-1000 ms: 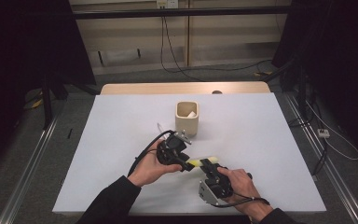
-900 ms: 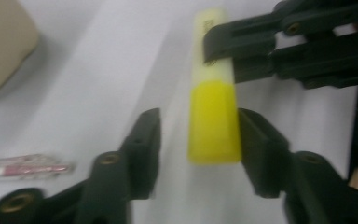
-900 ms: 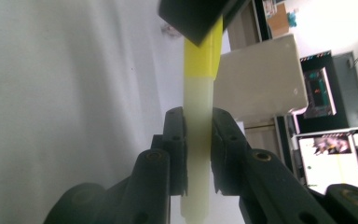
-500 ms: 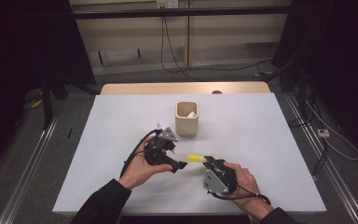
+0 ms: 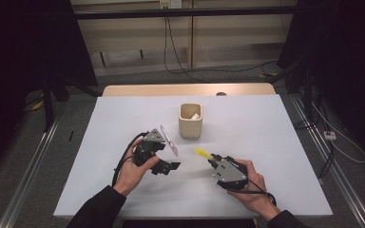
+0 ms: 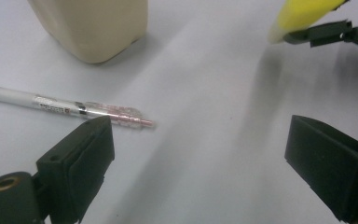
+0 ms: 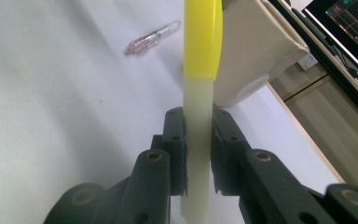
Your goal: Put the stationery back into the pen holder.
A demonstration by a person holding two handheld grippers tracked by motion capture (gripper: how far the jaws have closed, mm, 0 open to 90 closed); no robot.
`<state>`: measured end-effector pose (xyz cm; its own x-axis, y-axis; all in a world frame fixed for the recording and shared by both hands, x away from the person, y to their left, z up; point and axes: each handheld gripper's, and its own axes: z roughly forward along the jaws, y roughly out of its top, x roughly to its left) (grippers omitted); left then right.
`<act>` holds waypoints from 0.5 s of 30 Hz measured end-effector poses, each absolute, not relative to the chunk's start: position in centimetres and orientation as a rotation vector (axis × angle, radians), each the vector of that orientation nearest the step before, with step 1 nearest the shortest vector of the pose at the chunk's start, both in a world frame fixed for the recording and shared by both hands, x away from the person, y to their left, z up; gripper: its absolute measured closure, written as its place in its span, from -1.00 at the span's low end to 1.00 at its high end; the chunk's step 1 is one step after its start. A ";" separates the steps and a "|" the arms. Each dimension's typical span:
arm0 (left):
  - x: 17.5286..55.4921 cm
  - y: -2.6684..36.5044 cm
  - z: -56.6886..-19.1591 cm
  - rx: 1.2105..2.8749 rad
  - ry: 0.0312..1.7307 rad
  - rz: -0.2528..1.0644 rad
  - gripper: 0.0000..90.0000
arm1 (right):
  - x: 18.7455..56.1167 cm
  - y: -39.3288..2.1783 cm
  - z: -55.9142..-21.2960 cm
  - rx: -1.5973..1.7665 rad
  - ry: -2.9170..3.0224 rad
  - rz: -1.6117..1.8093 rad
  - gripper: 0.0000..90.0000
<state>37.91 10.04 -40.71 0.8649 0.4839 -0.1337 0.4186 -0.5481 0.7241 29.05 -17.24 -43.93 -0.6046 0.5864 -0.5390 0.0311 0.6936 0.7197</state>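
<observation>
From the high view, the left gripper (image 5: 164, 167) lies low over the white counter (image 5: 275, 142), its jaws spread and nothing between them; they have just been opening. A clear-barrelled pen with a pink tip (image 5: 168, 140) lies flat on the counter just beside that gripper, near the square beige cup (image 5: 190, 120). The right gripper (image 5: 212, 161) clenches a yellow-capped pale highlighter marker (image 5: 202, 153), which points towards the cup but stays apart from it.

In the left gripper view, the two black jaws stand wide apart over bare counter; the pen (image 6: 70, 108) rests beyond the left-hand jaw, untouched, with the cup (image 6: 93, 28) behind it.

In the right gripper view, the jaws press both sides of the marker (image 7: 201, 70), its yellow end beside the cup (image 7: 251, 60).
</observation>
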 end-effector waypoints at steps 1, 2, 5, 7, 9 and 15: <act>37.7 10.2 -40.7 2.223 0.657 0.141 -0.82 | 29.1 -17.4 -43.8 0.483 2.084 0.881 0.74; 37.6 10.5 -40.9 2.209 0.634 0.119 -0.82 | 29.2 -17.5 -43.8 0.498 2.083 0.898 0.74; 37.2 11.3 -41.1 2.193 0.646 0.134 -0.82 | 29.6 -17.7 -43.5 0.553 2.074 0.954 0.74; 36.9 11.9 -41.2 2.194 0.658 0.170 -0.82 | 30.1 -17.8 -43.2 0.596 2.062 0.999 0.74; 36.6 12.4 -41.2 2.169 0.674 0.198 -0.85 | 30.5 -17.8 -42.8 0.620 2.052 1.031 0.74; 35.6 14.2 -41.4 2.110 0.706 0.225 -0.85 | 31.3 -18.0 -42.2 0.706 2.037 1.121 0.74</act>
